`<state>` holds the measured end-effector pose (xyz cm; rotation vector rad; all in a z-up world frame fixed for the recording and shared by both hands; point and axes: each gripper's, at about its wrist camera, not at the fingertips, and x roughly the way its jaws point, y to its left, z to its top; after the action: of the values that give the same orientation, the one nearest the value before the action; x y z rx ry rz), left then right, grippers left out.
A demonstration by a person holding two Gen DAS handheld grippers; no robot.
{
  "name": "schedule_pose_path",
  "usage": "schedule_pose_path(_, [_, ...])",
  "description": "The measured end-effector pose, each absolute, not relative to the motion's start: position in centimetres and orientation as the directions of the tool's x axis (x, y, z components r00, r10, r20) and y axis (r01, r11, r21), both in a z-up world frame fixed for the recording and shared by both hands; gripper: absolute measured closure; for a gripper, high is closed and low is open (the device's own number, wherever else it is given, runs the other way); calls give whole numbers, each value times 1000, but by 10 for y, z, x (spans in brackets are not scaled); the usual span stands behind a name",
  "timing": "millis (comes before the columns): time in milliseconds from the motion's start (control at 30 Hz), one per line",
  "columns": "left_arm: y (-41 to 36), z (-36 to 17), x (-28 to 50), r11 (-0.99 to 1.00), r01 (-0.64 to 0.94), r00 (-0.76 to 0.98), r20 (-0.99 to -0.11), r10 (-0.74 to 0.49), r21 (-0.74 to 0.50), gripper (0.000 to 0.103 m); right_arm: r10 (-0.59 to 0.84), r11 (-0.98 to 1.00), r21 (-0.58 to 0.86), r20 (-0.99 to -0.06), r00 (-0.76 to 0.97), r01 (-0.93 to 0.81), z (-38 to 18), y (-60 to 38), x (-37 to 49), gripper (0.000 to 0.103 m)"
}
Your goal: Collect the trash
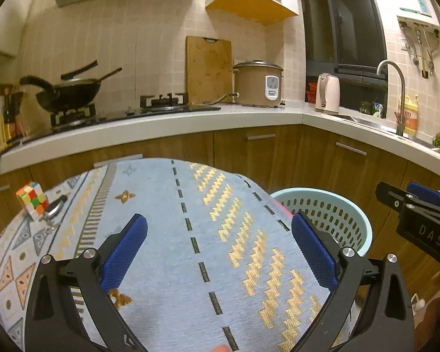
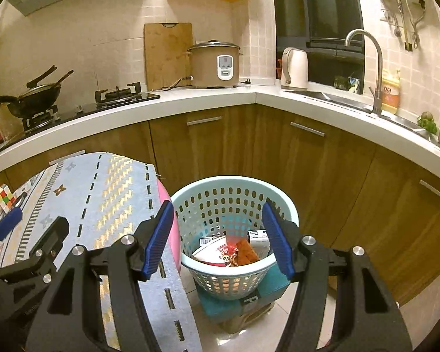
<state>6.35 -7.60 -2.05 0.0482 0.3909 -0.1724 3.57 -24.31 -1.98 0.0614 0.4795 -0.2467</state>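
Mint basket (image 2: 234, 205) of trash sits beside patterned cloth (image 1: 167, 220); both claws empty, spread.

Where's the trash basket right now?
The pale green perforated plastic basket sits on the floor just right of the table with the blue patterned cloth, below the wooden corner cabinets; the right wrist view shows wrappers inside it.

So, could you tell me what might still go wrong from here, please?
1. The basket sits on a stack of blocks off the floor, close to the table edge; a knock from the right gripper, whose jaws are open just above it, could tip it and spill the wrappers.
2. The puzzle cube and keys on the cloth are not rubbish; the left gripper, open and empty, could grab them by mistake.
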Motion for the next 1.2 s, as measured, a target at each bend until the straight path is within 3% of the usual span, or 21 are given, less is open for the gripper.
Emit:
schedule_pose_path(467, [-75,-22,67,987,163,903,-405,-145,9,8,-236,965,-9,-455,858,261,-21,-251,36,34])
schedule_pose_path(1200, [-72,-23,71,988,156,893,-426,-147,-14,8,-223,970,-15,-466,856,244,-24,-252,42,33])
